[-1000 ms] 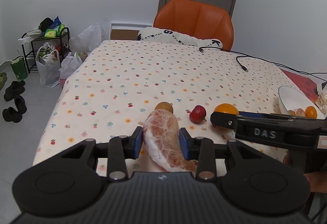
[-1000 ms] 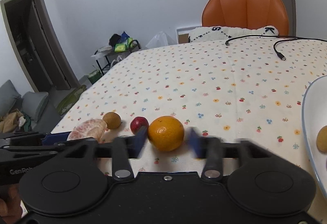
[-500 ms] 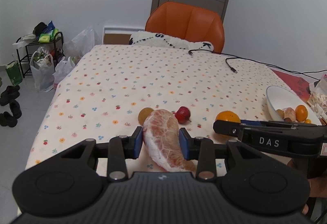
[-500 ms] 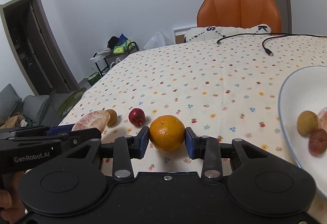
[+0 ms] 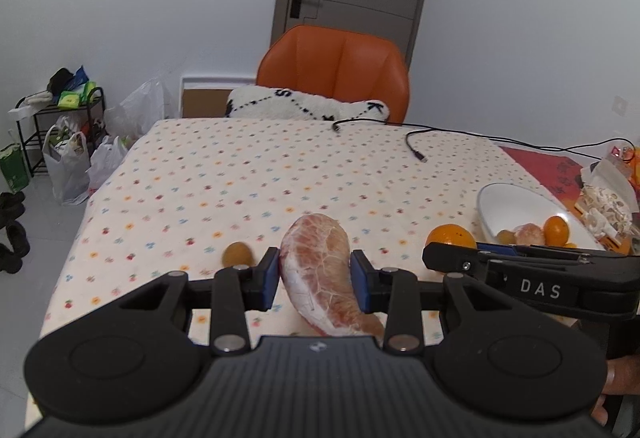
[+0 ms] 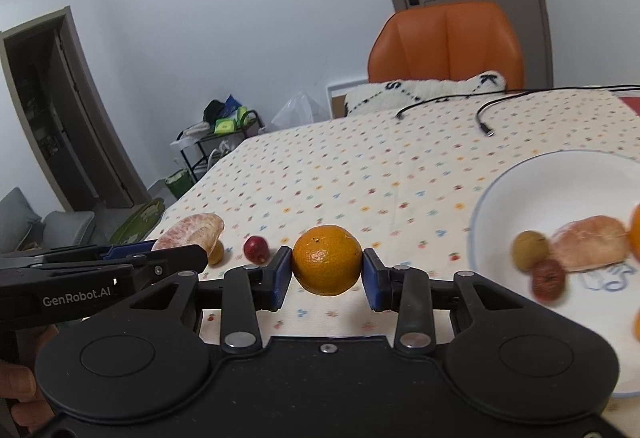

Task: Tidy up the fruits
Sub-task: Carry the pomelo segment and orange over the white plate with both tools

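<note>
Left gripper (image 5: 314, 276) fingers clench a peeled pomelo segment (image 5: 320, 274); right gripper (image 6: 326, 274) fingers grasp an orange (image 6: 327, 259) near a white bowl (image 6: 520, 178).

left claw (image 5: 315, 274) gripping peeled pomelo segment (image 5: 320, 274)

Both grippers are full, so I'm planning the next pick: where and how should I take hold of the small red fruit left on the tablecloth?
Grip the small red fruit across its round middle, coming in low from the near edge. It sits clear of the small brown fruit, so both fingers should fit either side.
</note>
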